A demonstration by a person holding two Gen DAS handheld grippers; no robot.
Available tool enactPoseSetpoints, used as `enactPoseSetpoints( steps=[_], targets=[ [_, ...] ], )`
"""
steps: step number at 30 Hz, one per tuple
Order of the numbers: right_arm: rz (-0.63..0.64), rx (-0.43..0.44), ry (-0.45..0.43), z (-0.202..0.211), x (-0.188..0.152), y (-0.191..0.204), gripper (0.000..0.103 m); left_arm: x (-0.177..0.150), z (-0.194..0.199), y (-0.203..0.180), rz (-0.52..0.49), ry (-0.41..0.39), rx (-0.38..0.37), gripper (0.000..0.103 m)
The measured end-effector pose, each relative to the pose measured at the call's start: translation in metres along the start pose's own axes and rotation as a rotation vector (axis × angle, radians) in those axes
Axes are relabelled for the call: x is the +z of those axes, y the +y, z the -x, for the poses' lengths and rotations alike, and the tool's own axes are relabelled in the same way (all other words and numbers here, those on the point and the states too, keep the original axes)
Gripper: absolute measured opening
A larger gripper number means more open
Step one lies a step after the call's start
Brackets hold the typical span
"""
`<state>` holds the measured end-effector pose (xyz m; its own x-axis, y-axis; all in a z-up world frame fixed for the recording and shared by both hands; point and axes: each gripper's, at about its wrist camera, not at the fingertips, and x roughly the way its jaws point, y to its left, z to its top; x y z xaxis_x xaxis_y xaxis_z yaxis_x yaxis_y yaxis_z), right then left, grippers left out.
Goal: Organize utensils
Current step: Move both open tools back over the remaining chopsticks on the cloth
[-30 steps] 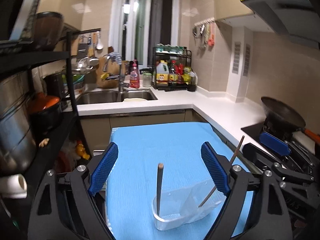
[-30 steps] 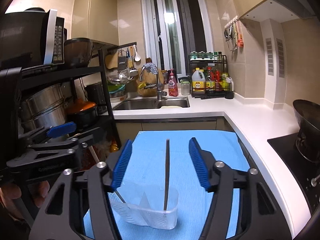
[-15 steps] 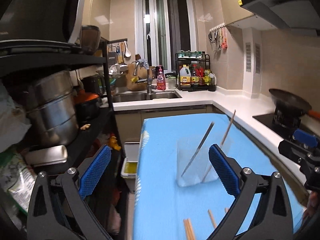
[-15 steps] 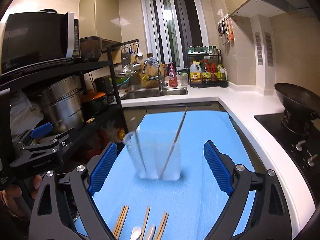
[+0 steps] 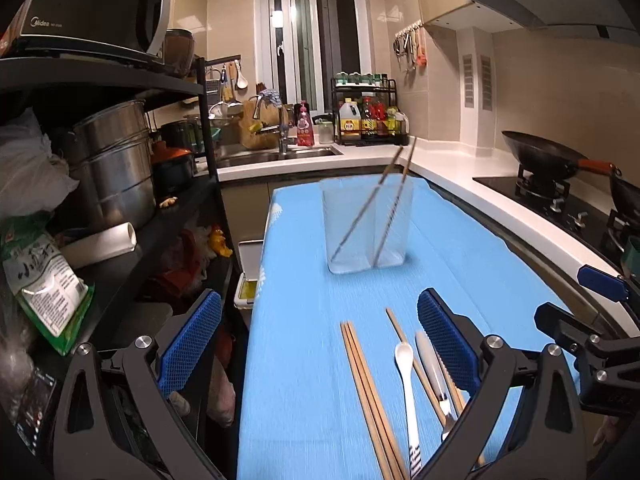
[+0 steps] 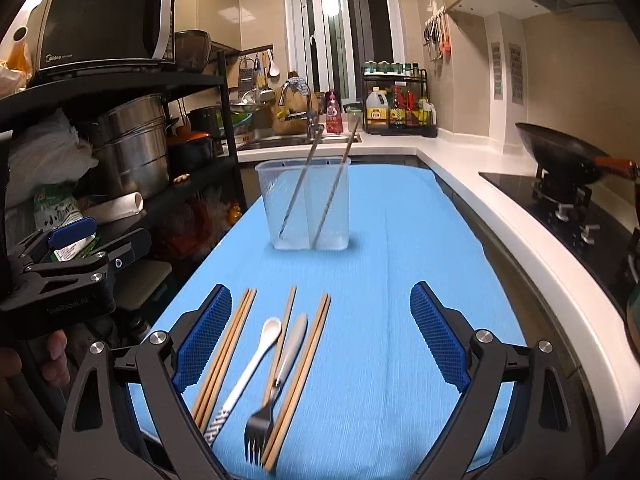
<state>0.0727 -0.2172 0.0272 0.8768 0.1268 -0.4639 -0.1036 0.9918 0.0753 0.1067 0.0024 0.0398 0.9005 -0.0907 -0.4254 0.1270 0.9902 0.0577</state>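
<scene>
Left gripper (image 5: pixel 318 344): spread, nothing held.
Right gripper (image 6: pixel 322 338): jaws just opened wide, nothing held.
Holder (image 6: pixel 306 204): at 12 o'clock on cloth (image 6: pixel 400 280); two chopsticks (image 6: pixel 330 186) leaned inside.

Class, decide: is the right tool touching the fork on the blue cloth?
Apart. The right wrist view shows the right tool open, its pads well clear of the fork, with blue cloth visible between.
</scene>
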Motion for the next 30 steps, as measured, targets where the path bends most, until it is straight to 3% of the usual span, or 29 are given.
enactPoseSetpoints(
  steps=[7,17,24,26,30],
  targets=[
    [0.009,-0.016,0.040,0.002,-0.031,0.002,0.090,-0.038,0.005,0.002,0.056,0.058,-0.008,0.095],
    [0.015,-0.031,0.174,-0.022,-0.093,-0.005,0.088,-0.098,0.004,0.006,0.072,0.135,-0.004,0.095],
    [0.007,0.072,0.202,-0.026,-0.109,-0.006,0.058,-0.128,0.002,-0.010,0.010,0.189,0.003,0.095],
    [0.029,0.085,0.226,-0.027,-0.112,-0.002,0.055,-0.125,-0.001,-0.015,0.003,0.158,0.028,0.095],
    [0.060,0.096,0.250,-0.026,-0.115,0.002,0.055,-0.112,-0.002,-0.017,0.007,0.121,-0.010,0.095]
  ],
)
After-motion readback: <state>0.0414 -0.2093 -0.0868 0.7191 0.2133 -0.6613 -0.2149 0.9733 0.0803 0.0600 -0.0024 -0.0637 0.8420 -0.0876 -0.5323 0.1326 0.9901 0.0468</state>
